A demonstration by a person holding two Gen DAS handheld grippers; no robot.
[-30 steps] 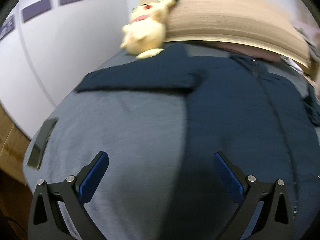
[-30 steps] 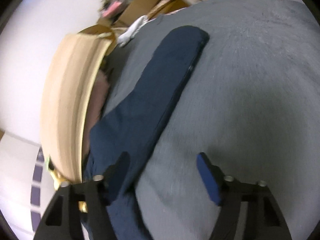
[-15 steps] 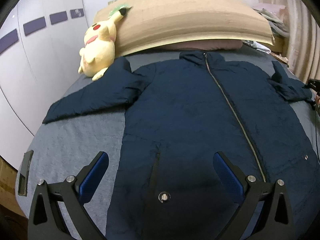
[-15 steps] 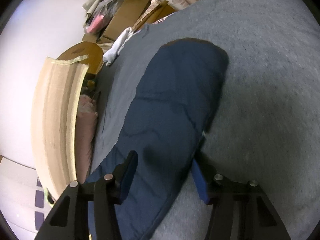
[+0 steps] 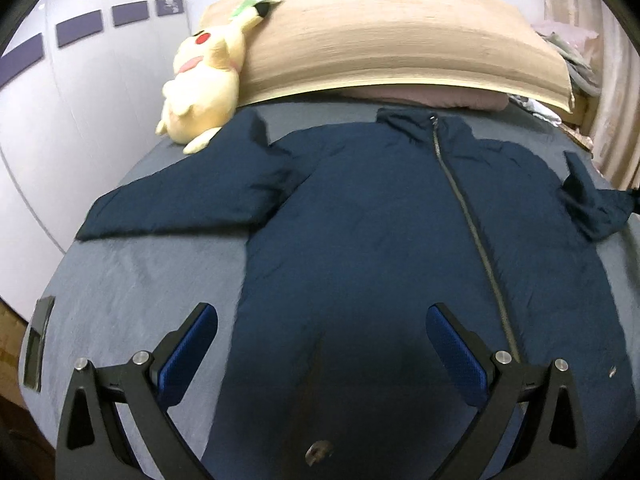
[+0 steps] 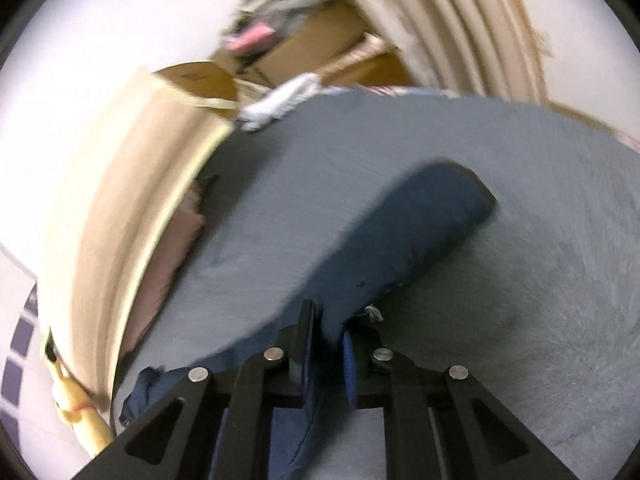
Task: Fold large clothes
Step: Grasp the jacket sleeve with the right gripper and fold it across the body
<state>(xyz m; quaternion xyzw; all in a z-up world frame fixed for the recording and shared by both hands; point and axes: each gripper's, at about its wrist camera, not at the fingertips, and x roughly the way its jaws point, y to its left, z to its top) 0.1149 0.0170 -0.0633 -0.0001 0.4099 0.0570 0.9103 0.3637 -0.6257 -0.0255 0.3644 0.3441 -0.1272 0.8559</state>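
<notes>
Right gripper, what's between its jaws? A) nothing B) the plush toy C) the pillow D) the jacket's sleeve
D: in the right wrist view the right gripper is closing with dark blue sleeve fabric pinched between its pads, and the sleeve's far end is raised off the bed.

My navy jacket (image 5: pixel 360 240) lies face up and spread flat on the grey bed (image 5: pixel 140 280), collar toward twelve o'clock by the headboard, hem toward six o'clock under my view. Its padded fabric looks lightly wrinkled. A dark zipper (image 5: pixel 464 208) runs closed from the collar down, slanting toward five o'clock. One sleeve (image 5: pixel 180 208) stretches straight out toward nine o'clock, lying flat. The other sleeve (image 6: pixel 408 240), at three o'clock, is bunched near the shoulder and raised off the bed, its cuff end hanging free and open.
</notes>
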